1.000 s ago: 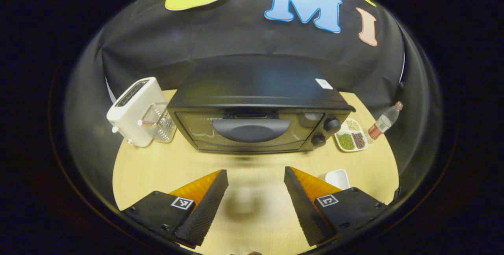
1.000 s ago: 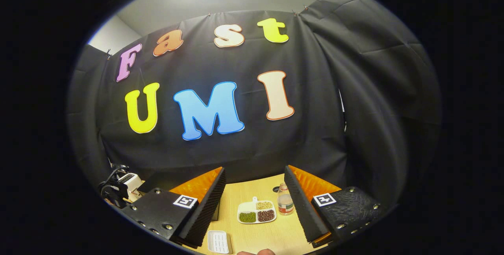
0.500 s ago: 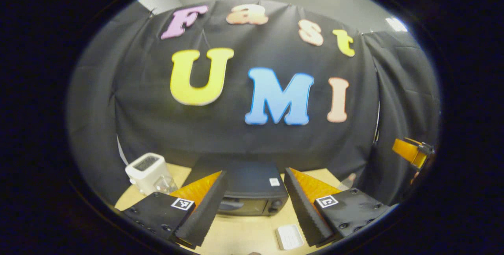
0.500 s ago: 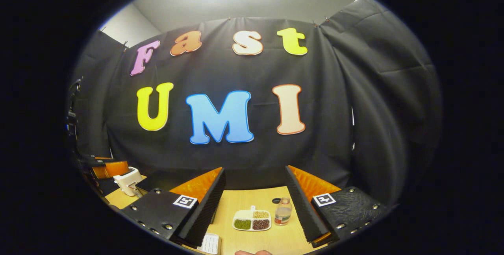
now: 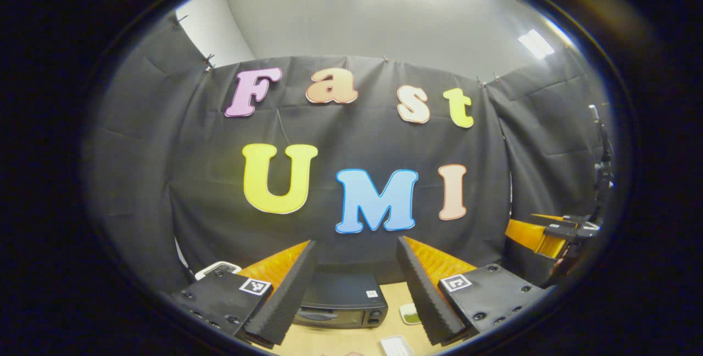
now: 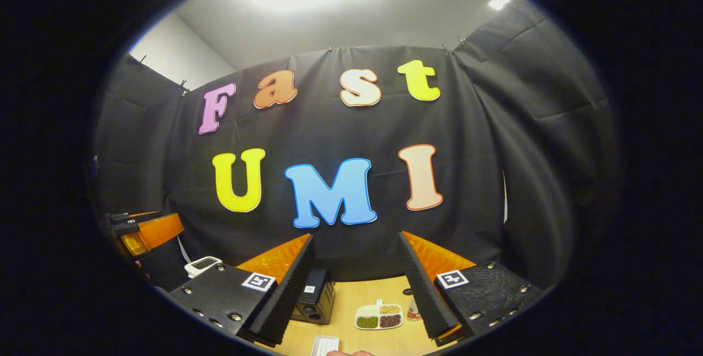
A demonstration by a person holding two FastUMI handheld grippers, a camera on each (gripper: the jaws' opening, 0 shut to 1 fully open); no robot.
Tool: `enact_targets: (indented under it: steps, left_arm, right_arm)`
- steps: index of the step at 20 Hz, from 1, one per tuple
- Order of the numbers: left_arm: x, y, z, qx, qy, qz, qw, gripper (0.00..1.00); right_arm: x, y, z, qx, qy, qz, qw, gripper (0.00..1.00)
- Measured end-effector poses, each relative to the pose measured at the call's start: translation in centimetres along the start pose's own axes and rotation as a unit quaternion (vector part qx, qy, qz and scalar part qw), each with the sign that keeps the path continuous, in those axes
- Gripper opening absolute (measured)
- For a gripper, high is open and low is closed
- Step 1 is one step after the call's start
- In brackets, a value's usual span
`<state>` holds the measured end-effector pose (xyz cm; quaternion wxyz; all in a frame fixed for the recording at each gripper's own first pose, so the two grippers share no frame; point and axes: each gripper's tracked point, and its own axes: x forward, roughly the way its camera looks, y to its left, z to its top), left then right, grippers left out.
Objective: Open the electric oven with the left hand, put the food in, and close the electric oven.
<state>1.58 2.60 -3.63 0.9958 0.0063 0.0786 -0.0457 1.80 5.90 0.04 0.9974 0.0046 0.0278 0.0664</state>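
In the left gripper view, the left gripper (image 5: 356, 284) is held high above a pale wooden table (image 5: 351, 339), its two ribbed, wedge-shaped fingers (image 5: 285, 295) spread wide apart and grasping nothing. At far left, a white toaster (image 5: 217, 270) peeks out behind the left finger. Between the fingers sits the electric oven (image 5: 341, 306), a boxy black appliance with a smooth top, a small white sticker near its right rear corner, a glass-fronted door that is closed, and two round knobs at the right of its front. Just right of it lie a partly hidden white dish of green grains (image 5: 411, 315) and, nearer the camera, a small white rectangular tray (image 5: 395, 346). At the far right edge the right gripper (image 5: 549, 232) hangs in the air.

In the right gripper view, the right gripper (image 6: 357, 284) also stands released, fingers well apart (nothing between them). The oven (image 6: 314, 304) shows end-on beside the left finger, well below it. To its right rests a white divided plate (image 6: 379, 316) holding green, tan and dark reddish grains in separate compartments, with a small clear bottle (image 6: 414, 310) just beside it.
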Motion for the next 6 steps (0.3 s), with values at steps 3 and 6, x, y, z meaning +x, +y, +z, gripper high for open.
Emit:
enact_targets:
  steps: [3,6]
  left_arm:
    - [-1.5,1.3,0.6,0.007,-0.003,-0.004,1.0,1.0]
    - [-3.1,2.8,1.1,0.006,-0.012,-0.011,1.0,1.0]
  right_arm:
    - [-1.6,1.6,1.0,-0.001,-0.007,-0.001,1.0,0.92]
    - [-3.3,3.3,1.8,0.008,-0.011,-0.003,1.0,0.92]
